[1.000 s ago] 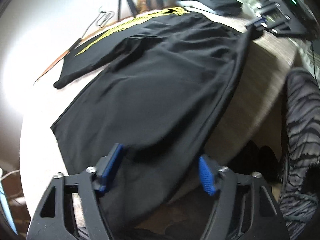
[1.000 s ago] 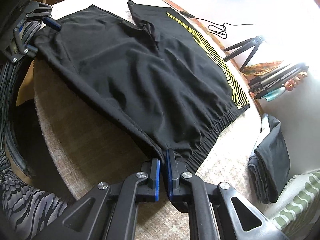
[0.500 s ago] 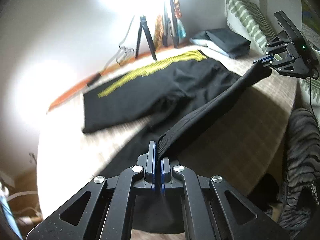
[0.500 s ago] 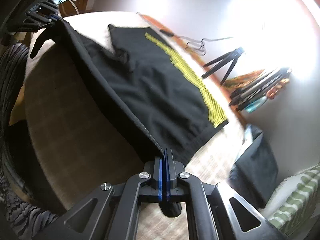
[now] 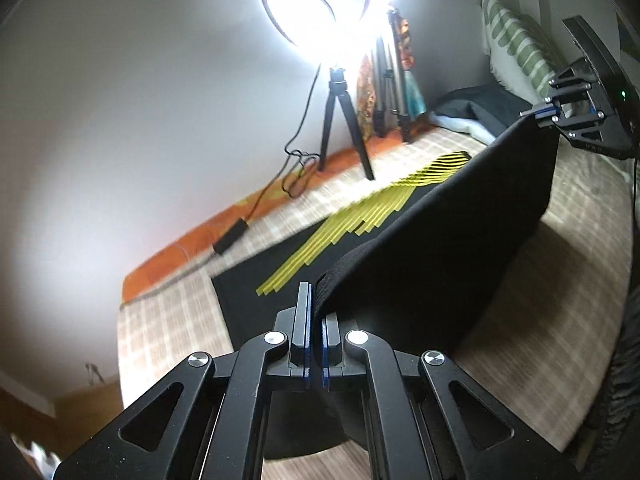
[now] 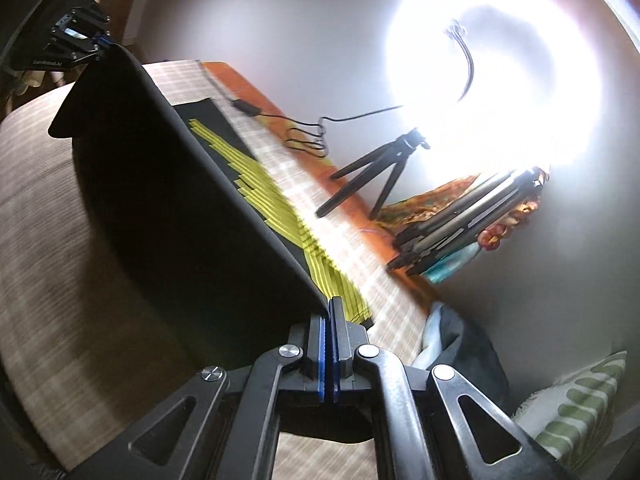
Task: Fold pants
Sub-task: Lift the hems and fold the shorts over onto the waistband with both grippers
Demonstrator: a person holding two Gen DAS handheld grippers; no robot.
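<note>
Black pants (image 5: 432, 240) with yellow side stripes (image 5: 360, 212) lie partly on a checked bed. My left gripper (image 5: 315, 320) is shut on one end of the near edge. My right gripper (image 6: 328, 320) is shut on the other end, and it also shows in the left wrist view (image 5: 540, 114). The near pant half (image 6: 180, 200) is lifted off the bed and stretched as a taut sheet between the two grippers. The striped half (image 6: 276, 204) stays flat on the bed behind it. The left gripper shows far off in the right wrist view (image 6: 102, 42).
A ring light (image 5: 320, 0) on a small tripod (image 5: 340, 120) stands at the bed's far edge, with its cable and adapter (image 5: 230, 236). Folded tripods (image 6: 460, 224) lean on the wall. A dark folded garment (image 5: 476, 108) and a green striped pillow (image 5: 516, 44) lie at the right.
The left gripper shut on the pants edge. Both grippers then rose and lifted the near half off the bed, and it now stands up as a taut sheet.
</note>
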